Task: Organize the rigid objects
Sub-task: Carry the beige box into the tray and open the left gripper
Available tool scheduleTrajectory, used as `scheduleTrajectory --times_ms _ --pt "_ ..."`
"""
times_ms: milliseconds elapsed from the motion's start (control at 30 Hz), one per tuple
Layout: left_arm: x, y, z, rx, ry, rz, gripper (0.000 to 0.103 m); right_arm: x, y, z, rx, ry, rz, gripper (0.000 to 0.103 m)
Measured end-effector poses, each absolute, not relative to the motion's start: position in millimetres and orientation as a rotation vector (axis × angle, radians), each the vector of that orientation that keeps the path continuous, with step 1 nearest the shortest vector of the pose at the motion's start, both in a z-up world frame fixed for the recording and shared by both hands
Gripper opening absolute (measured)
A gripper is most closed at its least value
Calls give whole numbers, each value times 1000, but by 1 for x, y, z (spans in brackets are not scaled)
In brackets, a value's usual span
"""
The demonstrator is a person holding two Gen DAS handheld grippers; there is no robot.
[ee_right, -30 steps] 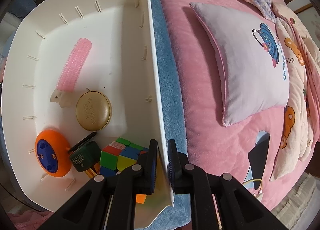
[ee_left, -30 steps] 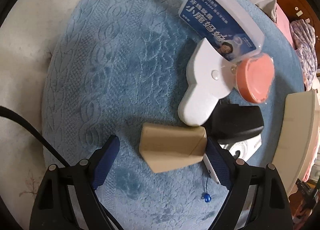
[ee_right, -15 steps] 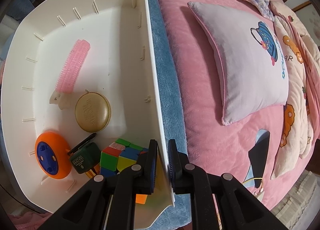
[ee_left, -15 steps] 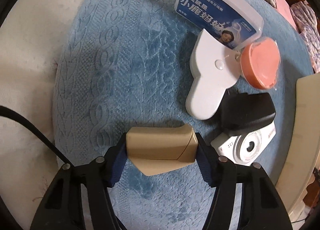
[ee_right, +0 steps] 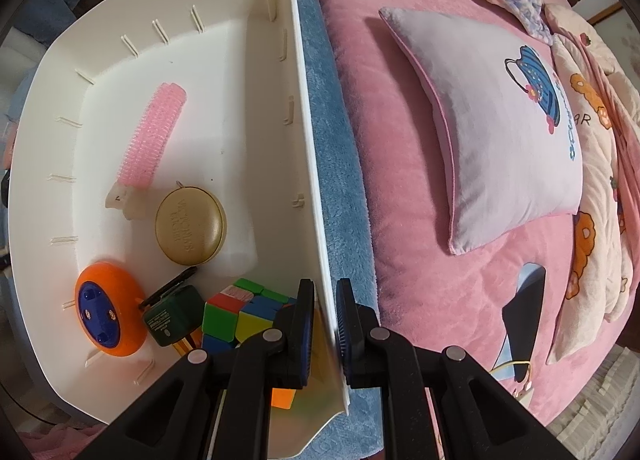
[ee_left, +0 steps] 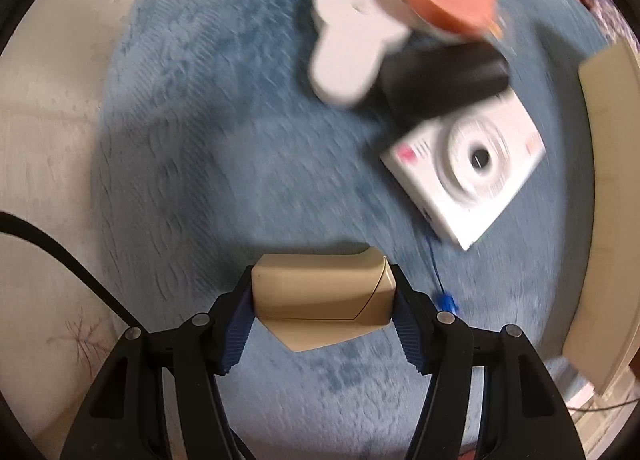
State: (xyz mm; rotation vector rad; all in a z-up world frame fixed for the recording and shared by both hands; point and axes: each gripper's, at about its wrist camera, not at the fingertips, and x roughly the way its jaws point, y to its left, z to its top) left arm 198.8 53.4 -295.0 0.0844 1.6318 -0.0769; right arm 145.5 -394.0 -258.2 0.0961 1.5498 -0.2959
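In the left wrist view, the left gripper (ee_left: 324, 302) has its fingers about half open and pressed on both ends of the beige case (ee_left: 322, 294), above the blue mat (ee_left: 192, 148). The case should stay level and pass clear of the white camera (ee_left: 466, 176) toward the white bin (ee_left: 608, 196) at the mat's right edge. In the right wrist view, the right gripper (ee_right: 322, 324) pinches the wall of the bin (ee_right: 308, 164) with almost closed fingers; it should hold the bin firm, I think.

Blue blanket (ee_left: 208, 132) under white camera (ee_left: 468, 168)
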Motion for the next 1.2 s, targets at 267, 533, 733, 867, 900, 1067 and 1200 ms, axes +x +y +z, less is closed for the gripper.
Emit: scheduleTrajectory --times_ms 267,533,733,867,900,1067,1200 --pt "158 28 -292 66 1671 -77 65 142 -397 -256 122 1525 -244 13" --pt "120 -16 -267 95 1632 -107 65 139 -400 -255 151 1498 -187 13" --pt "97 -56 -234 118 1540 -145 65 135 -403 -254 173 1491 -138 13" --pt "91 -67 -208 104 1463 -168 65 134 -401 -253 154 1485 -110 13" --pt "90 -82 -198 100 1441 -175 65 133 -401 -253 151 1483 -102 13" --pt "94 -96 -178 85 1307 -237 65 131 -406 -252 149 1486 -49 11" --pt "94 -116 -173 90 1233 -288 65 130 -407 -251 135 1485 -8 10"
